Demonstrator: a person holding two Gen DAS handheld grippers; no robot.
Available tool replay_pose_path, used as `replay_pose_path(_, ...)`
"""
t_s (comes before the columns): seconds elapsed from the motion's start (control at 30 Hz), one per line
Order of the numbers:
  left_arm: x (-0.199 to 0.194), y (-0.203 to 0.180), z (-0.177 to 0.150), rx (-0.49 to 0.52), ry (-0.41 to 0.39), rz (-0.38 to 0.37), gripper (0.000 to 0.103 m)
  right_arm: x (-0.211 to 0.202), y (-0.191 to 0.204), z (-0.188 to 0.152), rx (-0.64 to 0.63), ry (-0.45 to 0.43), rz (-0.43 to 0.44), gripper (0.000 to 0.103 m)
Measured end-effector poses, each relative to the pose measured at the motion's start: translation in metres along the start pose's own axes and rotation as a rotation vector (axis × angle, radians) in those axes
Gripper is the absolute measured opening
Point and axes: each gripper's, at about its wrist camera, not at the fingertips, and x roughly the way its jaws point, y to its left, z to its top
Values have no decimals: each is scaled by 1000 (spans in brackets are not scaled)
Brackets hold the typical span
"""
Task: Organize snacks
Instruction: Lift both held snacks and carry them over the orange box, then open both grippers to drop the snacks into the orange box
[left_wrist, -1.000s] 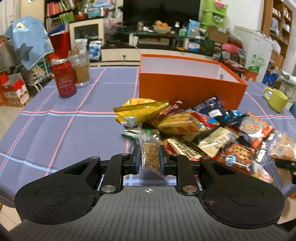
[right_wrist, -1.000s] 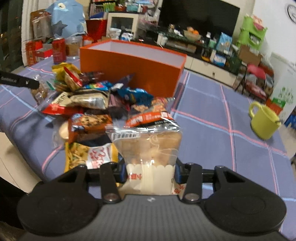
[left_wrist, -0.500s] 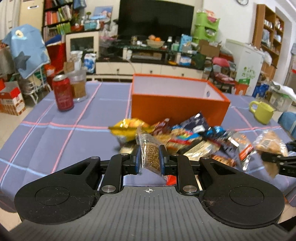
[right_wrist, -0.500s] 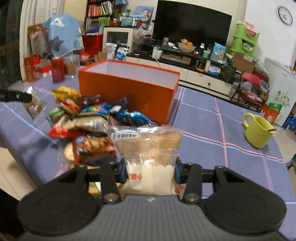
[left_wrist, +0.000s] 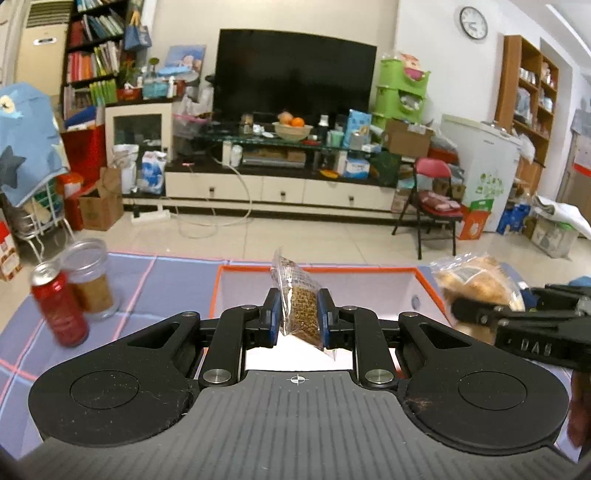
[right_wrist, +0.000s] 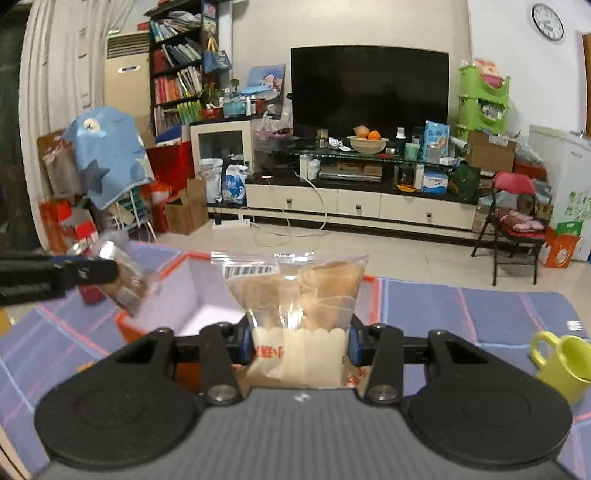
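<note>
My left gripper (left_wrist: 297, 319) is shut on a small clear packet of brown cracker (left_wrist: 300, 306) and holds it above the open orange box (left_wrist: 430, 286), whose inside is white. My right gripper (right_wrist: 297, 341) is shut on a clear bag of pale pastry (right_wrist: 299, 295) and holds it over the same orange box (right_wrist: 173, 269). The right gripper with its bag also shows in the left wrist view (left_wrist: 476, 286), at the box's right rim. The left gripper's packet shows in the right wrist view (right_wrist: 125, 280), over the box's left side. The snack pile is out of sight.
A red can (left_wrist: 59, 308) and a clear jar (left_wrist: 90, 280) stand on the blue plaid tablecloth (left_wrist: 173, 280) left of the box. A yellow-green mug (right_wrist: 561, 362) stands at the right. Beyond the table lie floor, a TV cabinet and a red folding chair.
Both grippers have risen and moved forward from the snack pile to above the orange box, each still holding its packet. The pile has dropped out of view.
</note>
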Motion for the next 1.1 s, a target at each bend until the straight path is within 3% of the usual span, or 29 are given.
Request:
replay_pose_path(0.2,69,1,12,37,66,16,0,51,3,12,-4,38,-19,46)
replay_pose_path(0.27,85,7,10,8,87,23,4,64,1,12,13,38,-46,50)
replay_pose_path(0.33,77,16,7,-26,70,13,36,61,-1,10,25,27,-55,54)
replay_pose_path(0.37,68,20,6,-32,46,3,46,56,-1,10,11,21,-57,55)
replay_pose_path(0.4,56,23,3,-36,26,2,67,49,-2,9,-3,7,-63,58)
replay_pose_path(0.43,42,29,0,-45,4,12,75,40,-4,7,-10,-7,-70,60)
replay_pose_path(0.6,-36,75,-28,-164,-72,57,76,-26,-15,-13,-7,-79,-97,91)
replay_pose_path(0.67,-59,96,-41,-207,-63,84,76,-52,-17,-31,1,-87,-109,97)
replay_pose_path(0.83,-83,129,-81,-266,-30,97,79,-84,-15,-78,-50,-53,-121,99)
replay_pose_path(0.97,-70,132,-100,-279,38,121,79,-75,-18,-100,-163,-34,-149,101)
replay_pose_path(1.1,-58,126,-103,-286,45,129,79,-61,-30,-106,-140,1,-142,102)
